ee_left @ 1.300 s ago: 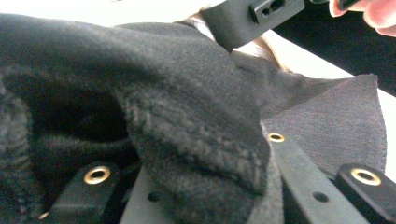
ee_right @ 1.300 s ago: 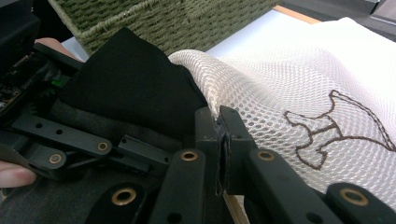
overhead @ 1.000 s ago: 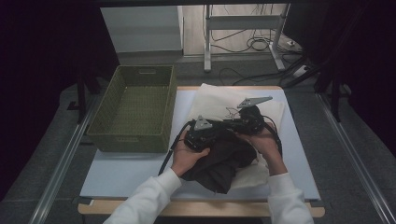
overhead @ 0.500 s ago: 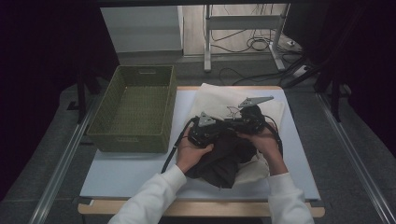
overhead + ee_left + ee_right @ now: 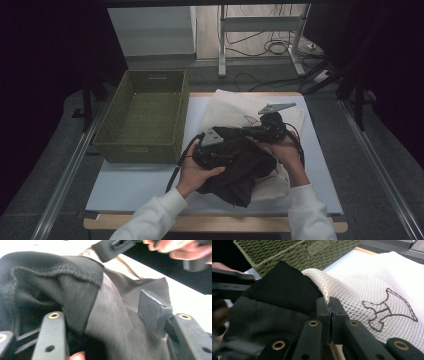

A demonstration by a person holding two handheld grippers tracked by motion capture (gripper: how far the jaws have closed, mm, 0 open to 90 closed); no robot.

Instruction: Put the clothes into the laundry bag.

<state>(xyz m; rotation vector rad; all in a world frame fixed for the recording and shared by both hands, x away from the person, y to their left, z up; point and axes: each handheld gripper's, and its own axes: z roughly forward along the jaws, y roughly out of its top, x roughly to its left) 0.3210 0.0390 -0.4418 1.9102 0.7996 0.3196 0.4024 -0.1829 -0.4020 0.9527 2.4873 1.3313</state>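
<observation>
Near the middle of the white-topped table (image 5: 125, 185), toward its front edge, your two grippers meet over a crumpled black cloth garment (image 5: 240, 167) that lies on a cream mesh laundry bag (image 5: 235, 107). Your left gripper (image 5: 110, 322) has its jaws standing apart with the black fabric bunched between and around them; the pads do not press on it. Your right gripper (image 5: 330, 315) has its jaws pressed together on the rim of the mesh bag, just beside the garment, lifting that edge into an arch. The bag carries a brown stitched emblem (image 5: 387, 308). The woven olive-green rectangular basket (image 5: 145, 117) stands at the table's back left corner, just beside the bag.
</observation>
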